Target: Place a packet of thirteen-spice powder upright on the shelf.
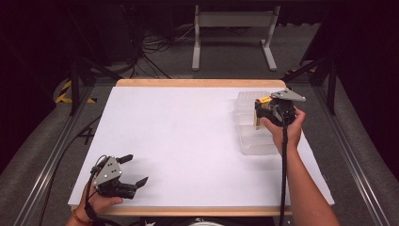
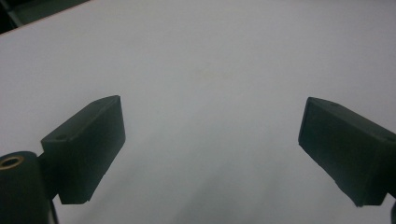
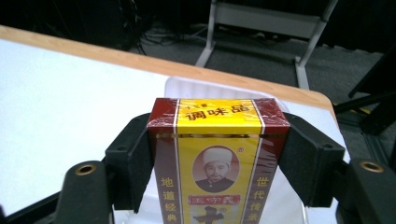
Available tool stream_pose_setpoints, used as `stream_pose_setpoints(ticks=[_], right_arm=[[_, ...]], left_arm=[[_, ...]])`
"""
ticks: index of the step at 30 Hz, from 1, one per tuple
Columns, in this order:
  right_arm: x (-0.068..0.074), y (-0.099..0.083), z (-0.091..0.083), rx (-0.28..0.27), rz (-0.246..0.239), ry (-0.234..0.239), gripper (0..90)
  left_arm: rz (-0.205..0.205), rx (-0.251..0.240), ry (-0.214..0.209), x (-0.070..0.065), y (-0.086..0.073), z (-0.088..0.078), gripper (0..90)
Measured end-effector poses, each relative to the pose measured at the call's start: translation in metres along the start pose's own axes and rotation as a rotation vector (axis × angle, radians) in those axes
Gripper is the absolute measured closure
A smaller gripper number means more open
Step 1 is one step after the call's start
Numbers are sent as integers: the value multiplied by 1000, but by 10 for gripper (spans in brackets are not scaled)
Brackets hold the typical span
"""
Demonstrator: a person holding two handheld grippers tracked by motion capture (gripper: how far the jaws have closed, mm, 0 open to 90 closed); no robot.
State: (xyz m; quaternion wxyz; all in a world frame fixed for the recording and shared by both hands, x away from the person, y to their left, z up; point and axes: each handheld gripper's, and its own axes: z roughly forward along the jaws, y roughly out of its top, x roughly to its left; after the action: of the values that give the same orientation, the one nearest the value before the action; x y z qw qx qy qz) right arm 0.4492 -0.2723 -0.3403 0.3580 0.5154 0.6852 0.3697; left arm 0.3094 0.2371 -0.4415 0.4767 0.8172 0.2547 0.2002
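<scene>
A red and yellow seasoning box (image 3: 217,158) with printed characters stands between the pads of my right gripper (image 3: 218,161), which is shut on its two sides. In the high view that right gripper (image 1: 264,113) holds the box (image 1: 263,100) above a clear plastic bin (image 1: 249,136) at the table's right. My left gripper (image 1: 133,169) rests near the front left corner of the white table (image 1: 179,141), jaws wide open. Its own view shows the two black pads (image 2: 88,149) spread apart over bare white surface with nothing between them.
The table has a wooden rim (image 1: 193,83) at the far edge. Beyond it are a grey metal stand (image 1: 233,33) and cables on the dark floor. Metal frame rails run along both sides of the table.
</scene>
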Motion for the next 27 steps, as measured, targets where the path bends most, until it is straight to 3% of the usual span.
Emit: stream_pose_setpoints(ticks=[15, 27], right_arm=[[0, -6, -4, 90, -39, 13, 319], [-4, -11, -10, 114, -47, 19, 318]], left_arm=[[1, -4, 5, 0, 0, -1, 80], [5, -2, 4, 0, 1, -1, 79]])
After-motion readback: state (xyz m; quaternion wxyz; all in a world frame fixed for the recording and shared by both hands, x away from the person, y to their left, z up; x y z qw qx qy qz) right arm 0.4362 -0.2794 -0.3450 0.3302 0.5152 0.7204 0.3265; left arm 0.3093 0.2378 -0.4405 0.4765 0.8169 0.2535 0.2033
